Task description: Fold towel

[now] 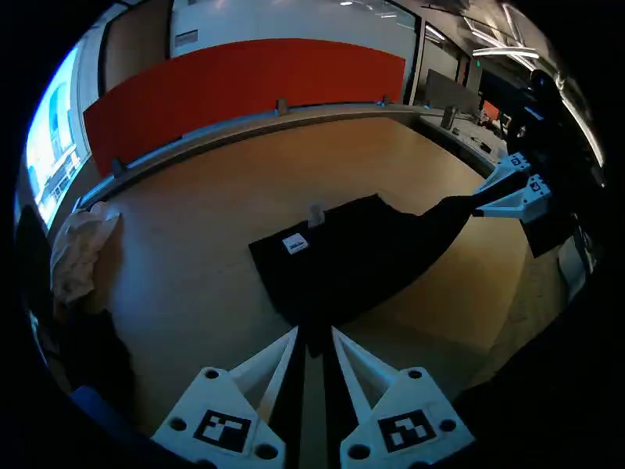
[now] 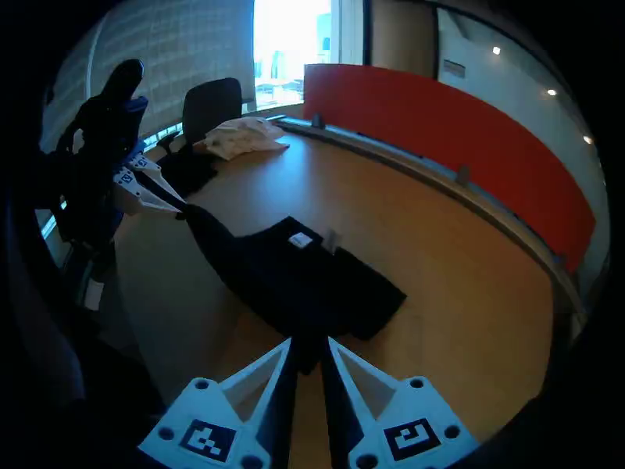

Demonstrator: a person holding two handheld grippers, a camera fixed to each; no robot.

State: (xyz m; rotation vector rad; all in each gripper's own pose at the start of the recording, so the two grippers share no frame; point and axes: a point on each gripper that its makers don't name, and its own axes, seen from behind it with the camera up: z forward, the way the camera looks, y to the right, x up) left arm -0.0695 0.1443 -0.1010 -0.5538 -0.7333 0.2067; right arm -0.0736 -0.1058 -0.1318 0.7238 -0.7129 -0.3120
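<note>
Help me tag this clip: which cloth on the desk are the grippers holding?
The black towel spread on the wooden desk: the left gripper and right gripper are each shut on its edge. The crumpled cream cloth lies untouched, farther off.

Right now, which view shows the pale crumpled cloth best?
The right gripper view: the pale cloth appears whole and well lit. The left gripper view shows the pale cloth squeezed and dim at the left edge.
</note>
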